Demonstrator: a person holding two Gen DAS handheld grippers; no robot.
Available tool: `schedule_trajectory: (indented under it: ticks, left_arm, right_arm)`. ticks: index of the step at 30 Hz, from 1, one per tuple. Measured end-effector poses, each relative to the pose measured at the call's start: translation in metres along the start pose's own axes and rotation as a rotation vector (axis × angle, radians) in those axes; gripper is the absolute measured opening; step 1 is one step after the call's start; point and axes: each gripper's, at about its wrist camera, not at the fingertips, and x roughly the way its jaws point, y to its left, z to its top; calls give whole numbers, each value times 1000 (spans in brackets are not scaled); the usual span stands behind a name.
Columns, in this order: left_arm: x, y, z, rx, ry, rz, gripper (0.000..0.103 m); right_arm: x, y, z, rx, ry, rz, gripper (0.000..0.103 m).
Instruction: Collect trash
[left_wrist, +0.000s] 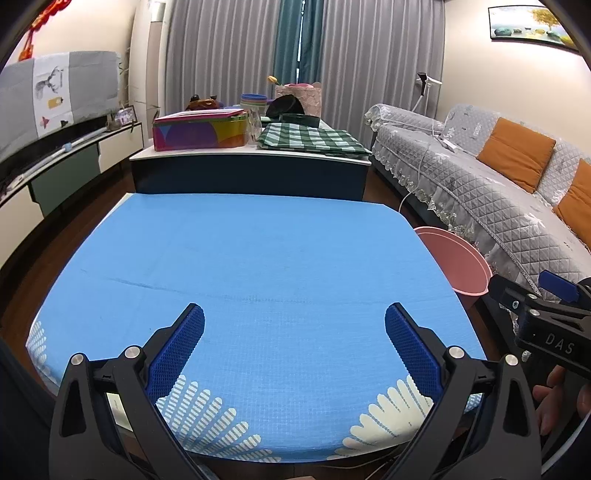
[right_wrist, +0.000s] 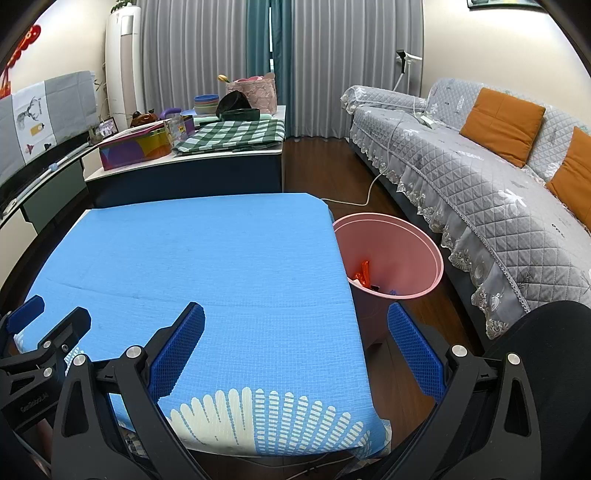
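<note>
A pink trash bin (right_wrist: 402, 254) stands on the floor at the right edge of the blue-clothed table (right_wrist: 207, 251); orange and dark scraps (right_wrist: 364, 278) lie inside it. The left wrist view shows the same bin (left_wrist: 458, 262) past the table's right side and a bare blue cloth (left_wrist: 258, 258). My left gripper (left_wrist: 294, 317) hovers open over the table's near part, nothing between its blue pads. My right gripper (right_wrist: 296, 317) is open too, straddling the table's right edge just short of the bin. Each gripper shows at the side of the other's view.
A second table (left_wrist: 251, 158) beyond carries a colourful tin box (left_wrist: 199, 131), a green checked cloth (left_wrist: 310, 138), bowls and a basket. A grey quilted sofa (right_wrist: 480, 184) with orange cushions runs along the right. A TV cabinet (left_wrist: 55, 162) lines the left wall. A white cable (right_wrist: 369, 192) crosses the floor.
</note>
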Motion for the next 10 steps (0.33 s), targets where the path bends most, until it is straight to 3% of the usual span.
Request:
schedule_trajectory:
  ticks: [10]
  left_arm:
    - [3, 0, -1, 8, 14, 8, 95]
  right_arm:
    - [-1, -4, -3, -3, 4, -1, 98]
